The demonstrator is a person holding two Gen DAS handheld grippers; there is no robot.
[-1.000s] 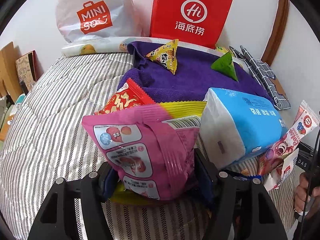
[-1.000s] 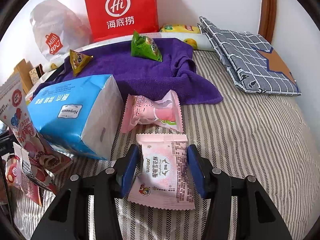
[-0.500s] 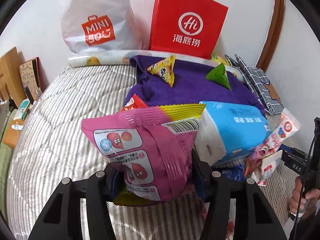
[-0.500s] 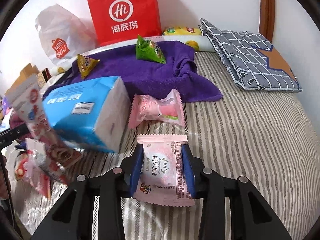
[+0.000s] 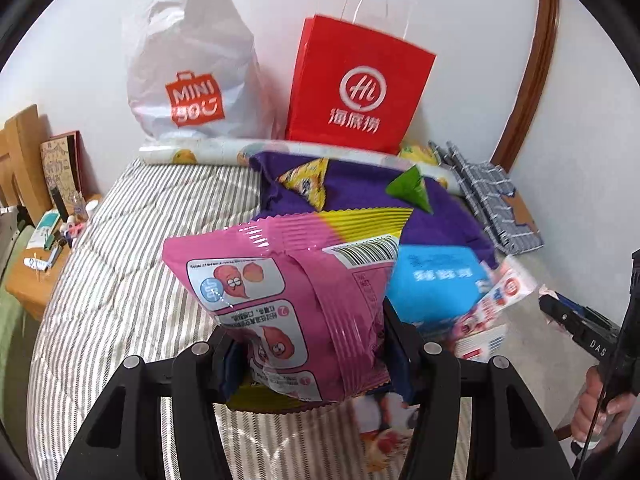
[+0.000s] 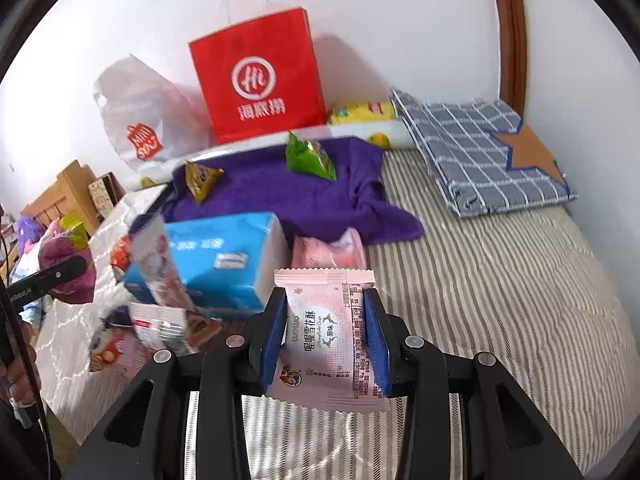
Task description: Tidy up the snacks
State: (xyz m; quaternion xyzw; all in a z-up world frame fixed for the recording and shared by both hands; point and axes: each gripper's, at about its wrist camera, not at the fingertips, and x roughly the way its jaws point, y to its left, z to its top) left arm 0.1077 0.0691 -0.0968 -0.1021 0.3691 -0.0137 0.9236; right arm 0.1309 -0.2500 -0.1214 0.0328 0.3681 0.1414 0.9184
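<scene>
wall (image 5: 460,8): white | bed (image 6: 500,280): striped cover | bedside table (image 5: 28,280): wooden

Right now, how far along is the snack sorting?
Done: yellow packet and green packet sit on the purple towel. In hand: left gripper clamps the pink bag, right gripper the pale pink packet. Left: pink wrapped snack and loose packets near the tissue pack.

The white plastic carrier bag (image 5: 192,76) against the wall reads "MINI SO" in white on an orange bag logo. The red paper carrier bag (image 5: 356,88) shows a circled "Hi" above "海底捞". The pale pink flat snack packet (image 6: 328,336) carries "WOLWO" and "喔喔雪花酥". A black bar (image 5: 588,340) at the right edge reads "DAS". Print on the pink-and-yellow snack bag (image 5: 288,300) and the blue tissue pack (image 5: 436,280) is illegible.
</scene>
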